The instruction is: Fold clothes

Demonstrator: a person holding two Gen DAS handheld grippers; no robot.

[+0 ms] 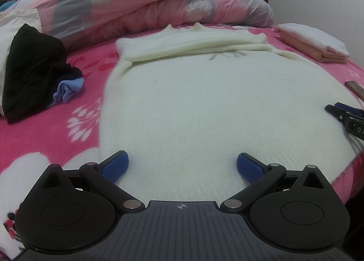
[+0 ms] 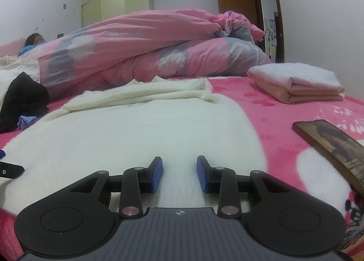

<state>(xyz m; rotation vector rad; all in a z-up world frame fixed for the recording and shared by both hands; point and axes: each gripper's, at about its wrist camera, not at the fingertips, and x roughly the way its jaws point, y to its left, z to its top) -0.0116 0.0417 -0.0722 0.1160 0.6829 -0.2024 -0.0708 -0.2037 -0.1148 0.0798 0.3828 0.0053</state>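
The white sweater [image 1: 204,106] runs under both tools, so its near hem is hidden. Grey lettering on its chest is too blurred to read. The black garment [image 1: 31,72] covers most of the blue cloth [image 1: 68,90] tucked beneath it and is cut off at the left edge. The dark book [image 2: 334,149] runs out of frame on the right, its cover print too small to read. The person [image 2: 34,41] lying far back is mostly hidden behind the pink duvet [image 2: 147,51].
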